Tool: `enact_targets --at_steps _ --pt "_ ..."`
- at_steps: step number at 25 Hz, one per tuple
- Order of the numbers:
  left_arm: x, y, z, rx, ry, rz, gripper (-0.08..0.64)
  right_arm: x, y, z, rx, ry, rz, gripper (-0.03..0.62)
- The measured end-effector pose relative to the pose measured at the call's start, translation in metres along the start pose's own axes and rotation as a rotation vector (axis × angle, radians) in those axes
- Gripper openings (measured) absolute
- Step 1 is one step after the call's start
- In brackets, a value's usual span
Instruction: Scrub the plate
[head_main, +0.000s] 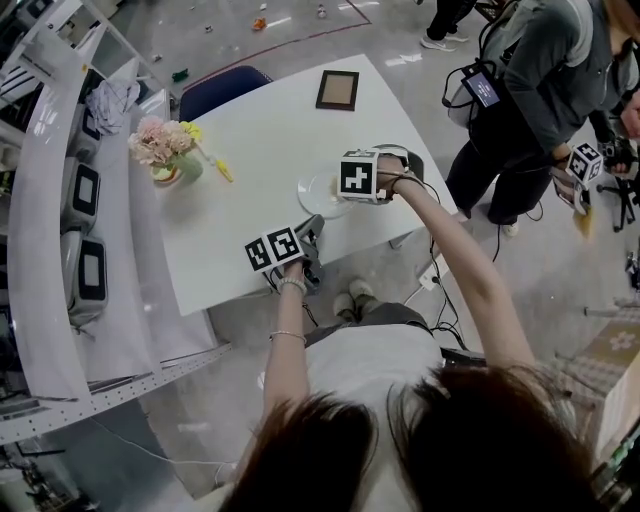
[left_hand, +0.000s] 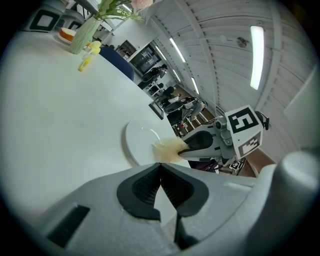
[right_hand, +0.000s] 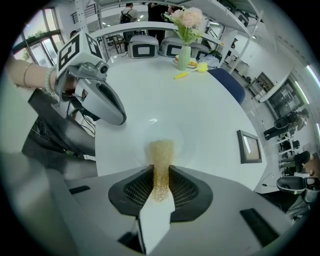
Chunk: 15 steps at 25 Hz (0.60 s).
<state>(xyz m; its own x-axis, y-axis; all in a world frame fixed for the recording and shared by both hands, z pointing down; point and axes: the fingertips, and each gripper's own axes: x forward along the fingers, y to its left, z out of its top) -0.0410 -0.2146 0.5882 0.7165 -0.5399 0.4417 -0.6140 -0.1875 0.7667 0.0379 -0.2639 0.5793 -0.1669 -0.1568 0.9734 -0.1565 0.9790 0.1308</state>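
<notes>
A clear round plate (head_main: 316, 193) lies on the white table (head_main: 250, 140) near its front right side. My right gripper (head_main: 338, 188) is shut on a yellow-tan sponge (right_hand: 161, 155), whose free end rests on the plate (right_hand: 161, 131). In the left gripper view the sponge (left_hand: 170, 149) touches the plate's (left_hand: 141, 142) near rim. My left gripper (head_main: 308, 238) hovers at the table's front edge, short of the plate, jaws shut with nothing between them (left_hand: 161, 171). It touches neither plate nor sponge.
A vase of pink flowers (head_main: 166, 152) and a yellow brush (head_main: 222, 168) stand at the table's left side. A framed picture (head_main: 337, 90) lies at the far edge. A blue chair (head_main: 222, 88) sits behind. A person (head_main: 540, 110) with grippers stands at the right.
</notes>
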Motion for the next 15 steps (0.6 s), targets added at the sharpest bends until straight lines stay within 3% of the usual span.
enact_targets --at_steps 15 --pt "-0.005 -0.001 -0.009 0.006 0.002 -0.002 0.011 0.002 0.025 0.012 0.013 -0.009 0.038 0.086"
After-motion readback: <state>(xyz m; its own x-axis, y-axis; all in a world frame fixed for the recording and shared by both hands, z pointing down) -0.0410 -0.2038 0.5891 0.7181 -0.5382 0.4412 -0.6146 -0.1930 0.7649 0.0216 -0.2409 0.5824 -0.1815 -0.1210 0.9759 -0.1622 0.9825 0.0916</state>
